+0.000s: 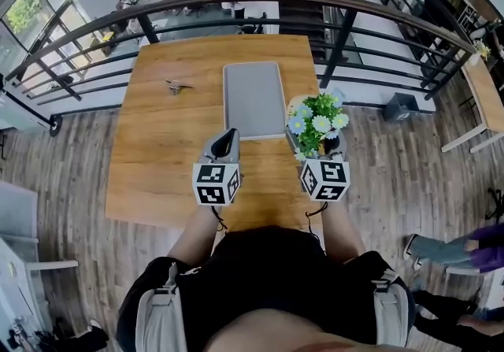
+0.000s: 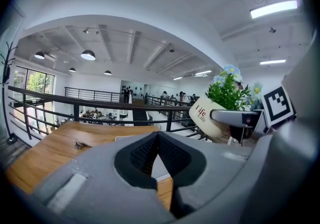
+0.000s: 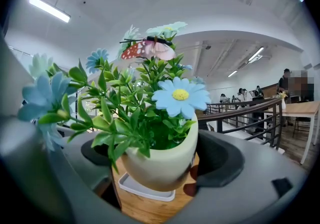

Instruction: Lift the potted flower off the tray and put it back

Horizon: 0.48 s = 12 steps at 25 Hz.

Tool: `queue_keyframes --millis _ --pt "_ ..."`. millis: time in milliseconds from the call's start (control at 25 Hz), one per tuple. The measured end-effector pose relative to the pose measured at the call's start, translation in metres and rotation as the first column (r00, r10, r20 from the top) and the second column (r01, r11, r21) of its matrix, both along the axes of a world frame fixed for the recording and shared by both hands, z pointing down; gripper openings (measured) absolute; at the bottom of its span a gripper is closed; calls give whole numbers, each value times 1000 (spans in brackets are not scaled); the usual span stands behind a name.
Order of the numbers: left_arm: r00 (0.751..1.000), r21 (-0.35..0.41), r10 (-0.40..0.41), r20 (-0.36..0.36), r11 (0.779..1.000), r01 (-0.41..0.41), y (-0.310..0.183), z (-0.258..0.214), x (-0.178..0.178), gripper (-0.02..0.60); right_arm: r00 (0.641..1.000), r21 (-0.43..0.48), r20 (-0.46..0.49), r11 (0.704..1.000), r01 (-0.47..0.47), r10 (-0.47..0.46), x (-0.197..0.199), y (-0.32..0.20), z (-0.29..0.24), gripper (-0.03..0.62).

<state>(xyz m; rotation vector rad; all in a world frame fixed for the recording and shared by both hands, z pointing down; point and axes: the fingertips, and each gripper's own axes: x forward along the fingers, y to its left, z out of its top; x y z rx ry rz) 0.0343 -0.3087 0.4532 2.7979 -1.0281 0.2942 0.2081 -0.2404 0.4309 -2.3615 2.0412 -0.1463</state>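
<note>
The potted flower [image 1: 317, 124], a cream pot [image 3: 161, 162] with blue daisies and green leaves, hangs above the wooden table [image 1: 165, 146], just right of the flat grey tray [image 1: 253, 98]. My right gripper [image 1: 316, 147] is shut on the pot, one pad on each side. In the right gripper view the tray [image 3: 145, 191] lies below and behind the pot. The left gripper view shows the pot [image 2: 207, 118] tilted in the air. My left gripper [image 1: 228, 140] hovers at the tray's near left corner, its jaws [image 2: 158, 140] shut on nothing.
A small dark object [image 1: 178, 87] lies on the table left of the tray. A black railing [image 1: 236, 4] runs beyond the far edge. Another table [image 1: 488, 94] stands at the right, and a person's legs [image 1: 453, 252] show at the lower right.
</note>
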Motion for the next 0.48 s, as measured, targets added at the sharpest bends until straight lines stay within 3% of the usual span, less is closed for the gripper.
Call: queue_keyframes --millis 480 --pt "989 -3 -147 26 989 147 -10 4 -56 12 997 -8 -3 997 79 -79 -13 -60 15 479"
